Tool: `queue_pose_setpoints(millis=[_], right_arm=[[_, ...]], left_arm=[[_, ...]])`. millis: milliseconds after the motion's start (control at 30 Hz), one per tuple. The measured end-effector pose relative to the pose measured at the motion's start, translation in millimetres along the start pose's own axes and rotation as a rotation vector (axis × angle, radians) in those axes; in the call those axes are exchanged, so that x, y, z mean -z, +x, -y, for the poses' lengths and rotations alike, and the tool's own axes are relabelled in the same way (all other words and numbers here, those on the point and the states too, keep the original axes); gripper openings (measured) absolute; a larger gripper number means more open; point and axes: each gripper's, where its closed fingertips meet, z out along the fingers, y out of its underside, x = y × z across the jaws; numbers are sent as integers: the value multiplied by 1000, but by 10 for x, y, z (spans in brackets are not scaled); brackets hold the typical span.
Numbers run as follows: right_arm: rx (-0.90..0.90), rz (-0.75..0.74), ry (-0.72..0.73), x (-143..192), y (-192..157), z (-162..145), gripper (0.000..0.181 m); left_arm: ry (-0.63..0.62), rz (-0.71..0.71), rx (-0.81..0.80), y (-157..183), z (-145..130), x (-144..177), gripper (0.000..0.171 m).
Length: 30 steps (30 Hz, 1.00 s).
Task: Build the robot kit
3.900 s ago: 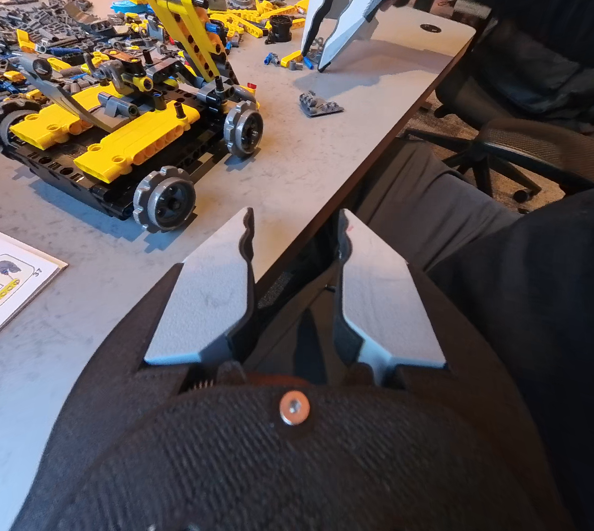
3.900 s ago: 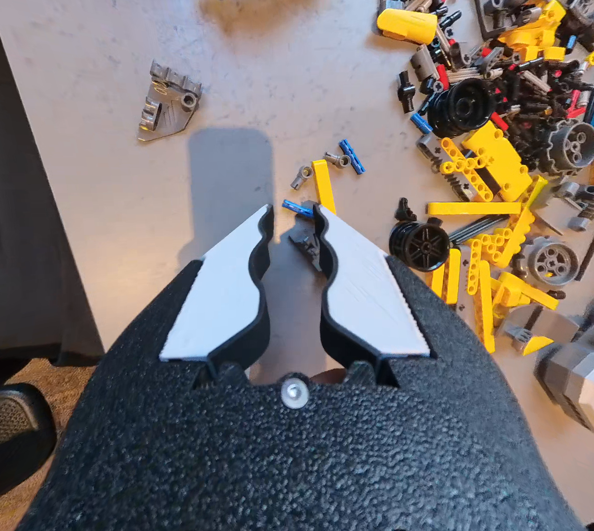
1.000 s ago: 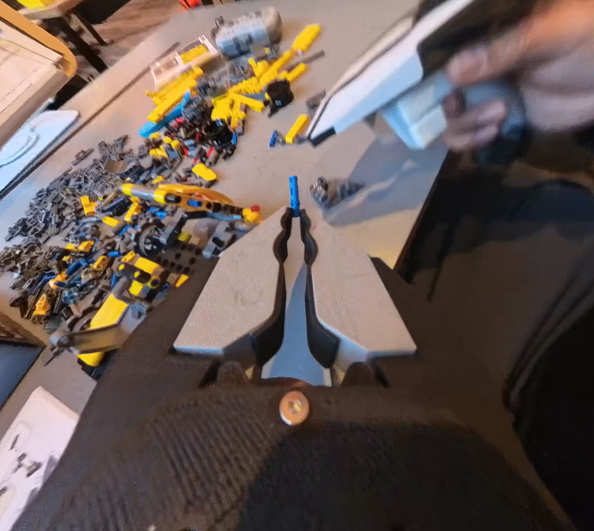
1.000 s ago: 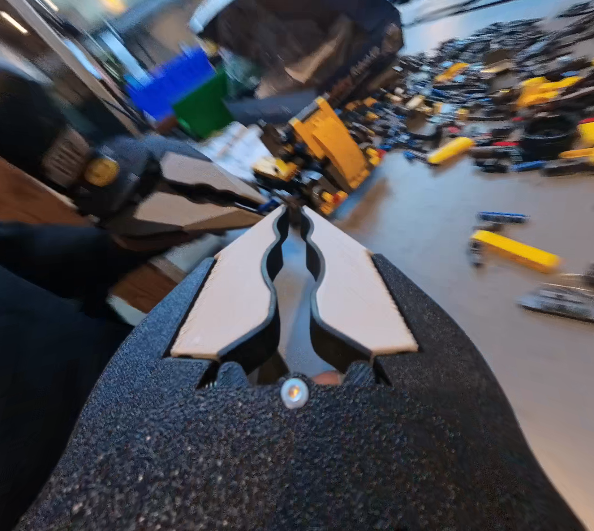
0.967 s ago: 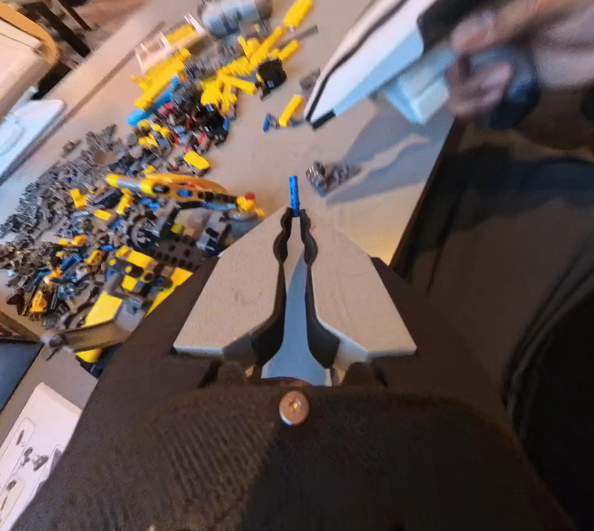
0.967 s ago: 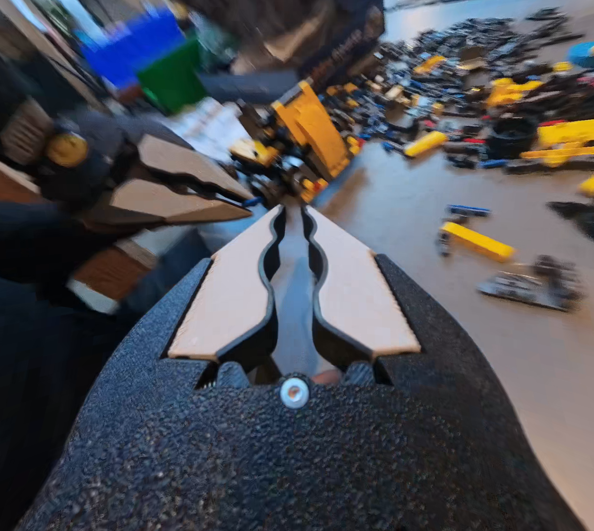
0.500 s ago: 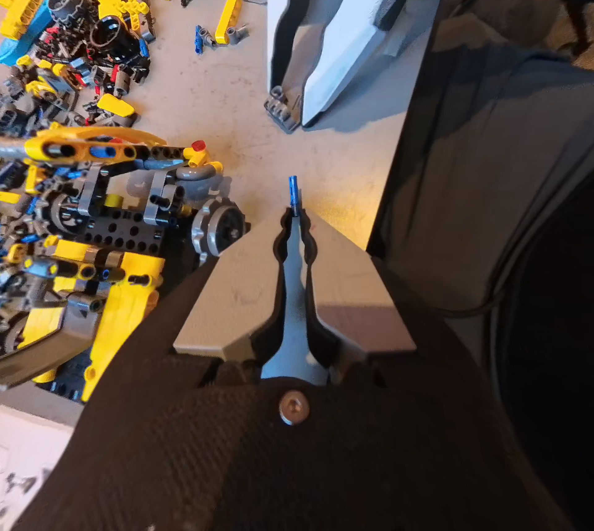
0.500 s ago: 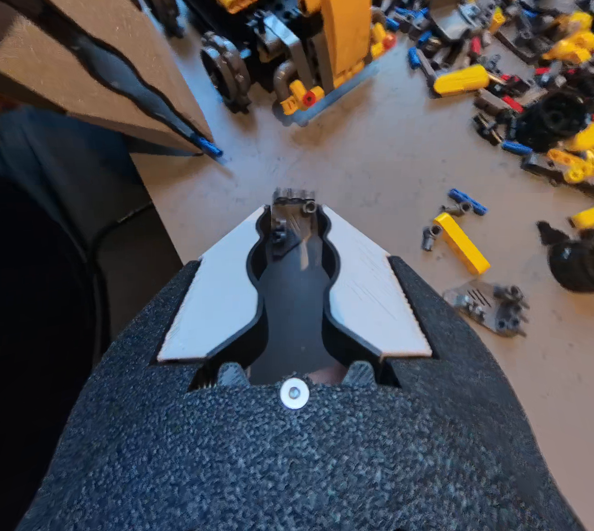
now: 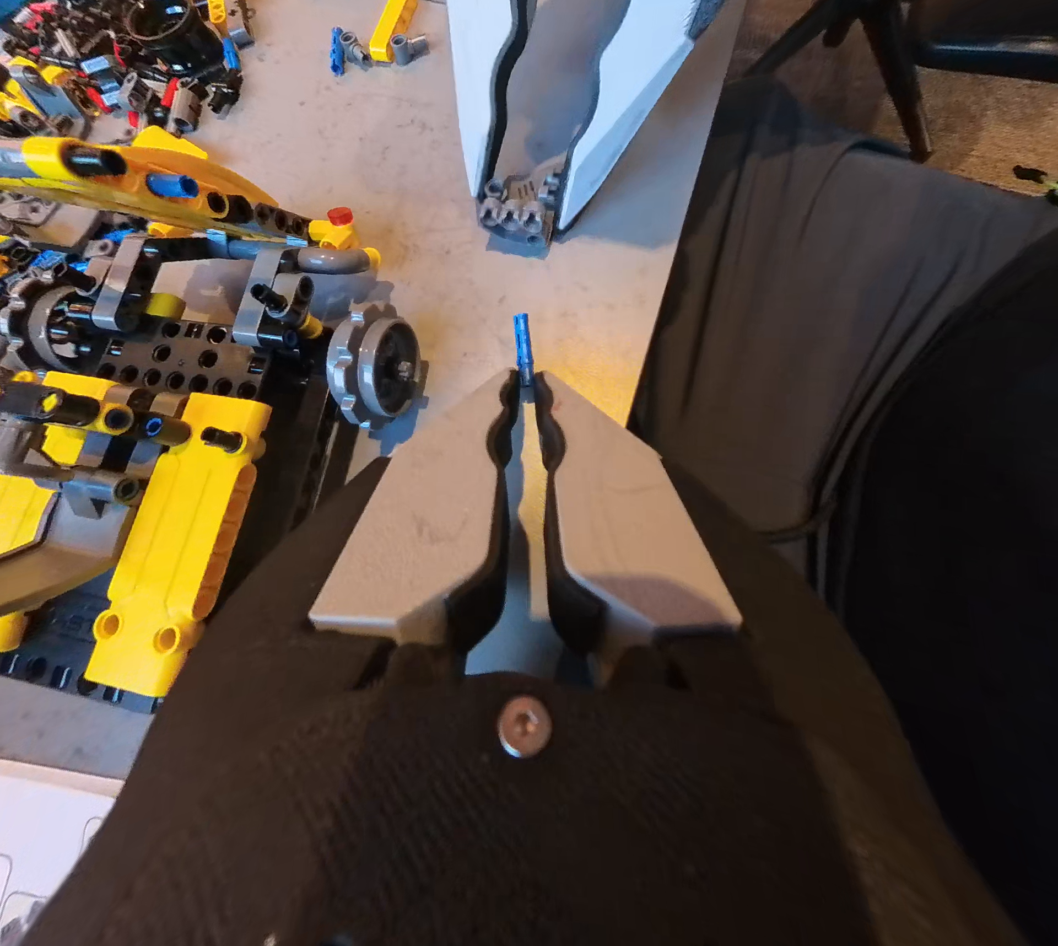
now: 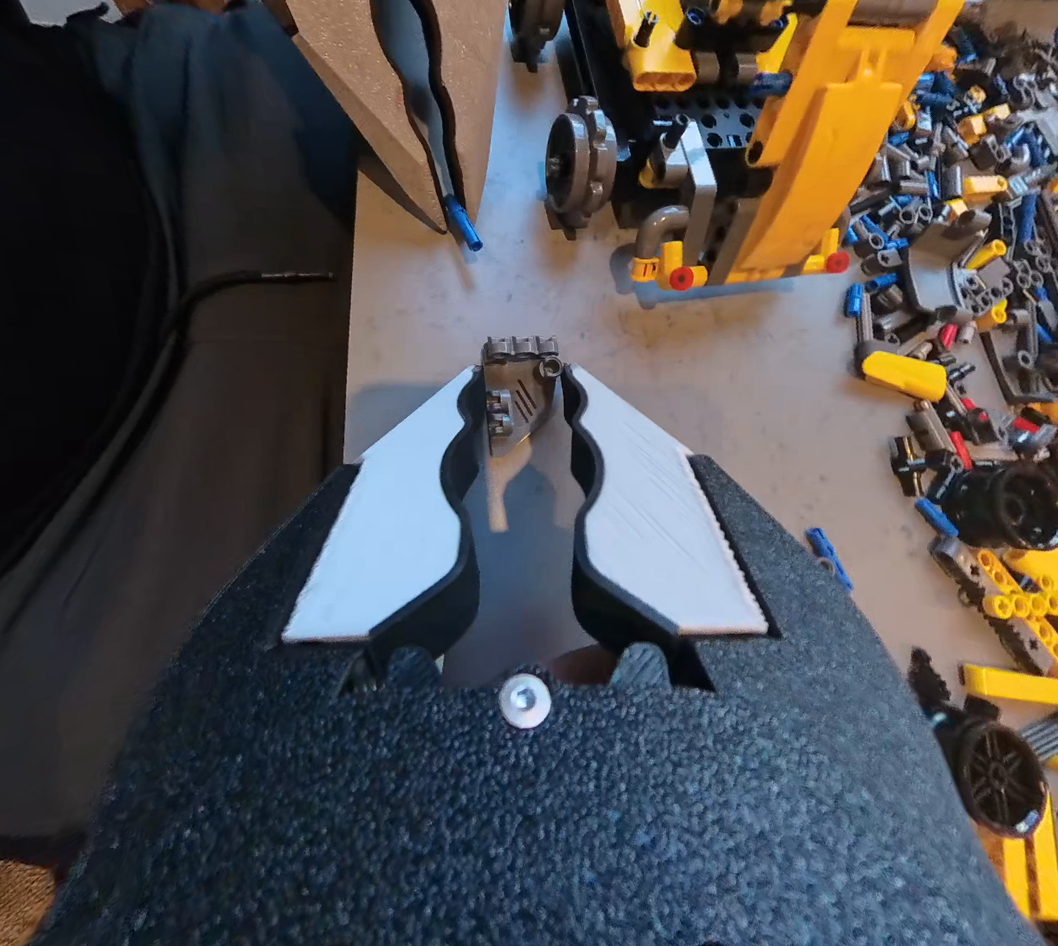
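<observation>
Both grippers are hovering over the near edge of the grey table (image 9: 401,128), tips aimed at each other. The left gripper (image 9: 526,374) comes in low and tilted down, its two flat matte fingers (image 9: 435,512) squeezed nearly together on a small blue pin (image 9: 522,340). The pin is a skinny ribbed plastic cylinder, and its long axis runs straight on from the fingers, free end sticking out past the tips toward the other gripper (in the right wrist view it slants down toward the tabletop).

The right gripper (image 10: 518,374) points steeply down, pale fingers (image 10: 635,506) with wavy black inner edges clamped on a dark grey panel piece (image 10: 515,397). That piece is a flat, roughly triangular bit of plastic with grooves on its face and a row of round connector holes along its wide end, which pokes out beyond the tips; the narrow end points back between the fingers.

The two held parts are near each other but apart. Just beside the left gripper sits the yellow-and-black vehicle model (image 9: 143,403) with grey toothed wheels, and a loose pile of parts (image 10: 973,346) spreads out beyond it.
</observation>
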Motion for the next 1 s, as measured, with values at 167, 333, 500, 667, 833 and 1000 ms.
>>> queue_pose_setpoints(millis=[167, 333, 500, 667, 833, 1000], right_arm=[[32, 6, 17, -8, -18, 20, 27], [11, 22, 7, -18, 0, -1, 28], [10, 24, 8, -19, -3, -4, 28], [11, 20, 9, -19, -3, -3, 28], [4, 24, 13, -26, -4, -1, 28], [4, 26, 16, -24, -4, 1, 28]], left_arm=[[8, 19, -19, 6, 8, -6, 3], [7, 21, -18, 8, 10, -9, 3], [8, 34, -17, 27, 32, -31, 3], [10, 36, -22, 39, 38, -34, 3], [13, 33, -17, 40, 36, -34, 3], [14, 23, -4, 41, 36, -32, 3]])
